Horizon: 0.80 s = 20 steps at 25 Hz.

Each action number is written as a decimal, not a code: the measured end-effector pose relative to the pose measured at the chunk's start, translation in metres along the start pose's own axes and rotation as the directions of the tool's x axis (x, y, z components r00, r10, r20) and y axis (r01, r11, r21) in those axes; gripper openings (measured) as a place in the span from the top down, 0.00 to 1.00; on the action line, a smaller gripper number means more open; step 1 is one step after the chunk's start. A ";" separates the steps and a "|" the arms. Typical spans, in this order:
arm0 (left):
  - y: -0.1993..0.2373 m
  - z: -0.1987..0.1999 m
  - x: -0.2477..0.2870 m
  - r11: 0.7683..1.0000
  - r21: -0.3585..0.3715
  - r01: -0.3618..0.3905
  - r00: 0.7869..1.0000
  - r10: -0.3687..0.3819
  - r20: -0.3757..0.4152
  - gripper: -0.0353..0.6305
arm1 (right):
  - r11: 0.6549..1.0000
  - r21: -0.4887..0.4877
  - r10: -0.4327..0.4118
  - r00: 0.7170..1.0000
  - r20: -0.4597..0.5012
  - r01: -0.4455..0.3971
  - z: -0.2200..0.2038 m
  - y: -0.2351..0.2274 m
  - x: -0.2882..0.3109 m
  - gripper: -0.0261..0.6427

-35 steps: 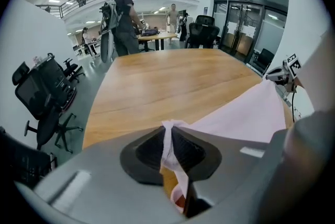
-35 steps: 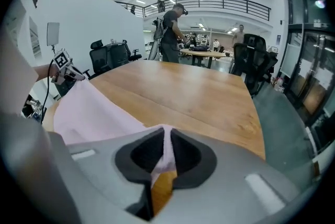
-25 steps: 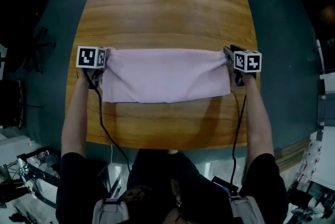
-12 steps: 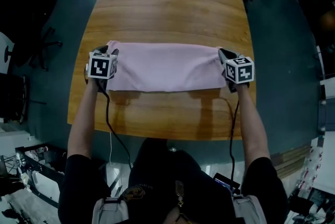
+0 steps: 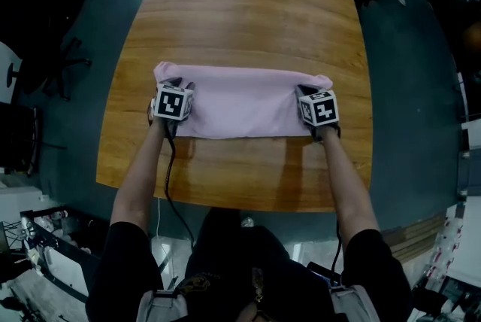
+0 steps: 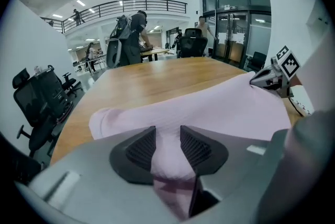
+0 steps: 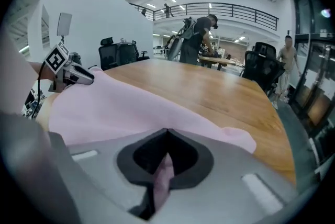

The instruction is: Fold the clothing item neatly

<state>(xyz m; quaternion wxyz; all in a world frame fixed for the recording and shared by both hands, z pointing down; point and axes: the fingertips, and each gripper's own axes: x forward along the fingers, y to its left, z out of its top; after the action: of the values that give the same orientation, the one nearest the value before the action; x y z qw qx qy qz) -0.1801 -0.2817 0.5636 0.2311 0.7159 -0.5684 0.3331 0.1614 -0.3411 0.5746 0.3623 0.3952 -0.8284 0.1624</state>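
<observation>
Pink garment (image 5: 240, 104) corners — under left gripper (image 5: 179, 83), right gripper (image 5: 304, 90)

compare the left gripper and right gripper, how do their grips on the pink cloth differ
The left gripper has its fingers apart around a thick wad of the pink cloth, just closing further; the right gripper has its fingers pressed together on a thin fold. The left gripper holds the cloth's left end, the right gripper its right end. Both grip the same cloth.
</observation>
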 end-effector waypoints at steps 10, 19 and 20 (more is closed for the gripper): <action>0.014 -0.016 0.016 0.999 -0.012 0.051 0.999 -0.051 -0.019 0.73 | 0.990 0.138 -0.017 1.000 -0.002 0.017 -0.024 0.010 0.001 0.96; -0.024 -0.063 -0.028 1.000 -0.012 0.022 0.997 -0.023 -0.074 0.75 | 0.988 0.154 0.005 1.000 -0.019 -0.002 -0.074 0.041 -0.050 0.96; -0.028 -0.068 -0.034 1.000 -0.019 0.020 0.997 -0.022 -0.078 0.75 | 0.988 0.152 0.006 1.000 -0.019 -0.003 -0.079 0.045 -0.056 0.96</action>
<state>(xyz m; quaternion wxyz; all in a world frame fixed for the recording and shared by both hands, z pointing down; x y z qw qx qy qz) -0.1722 -0.2040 0.5853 0.2629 0.7062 -0.5544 0.3533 0.1875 -0.2386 0.5888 0.3390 0.4181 -0.8109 0.2296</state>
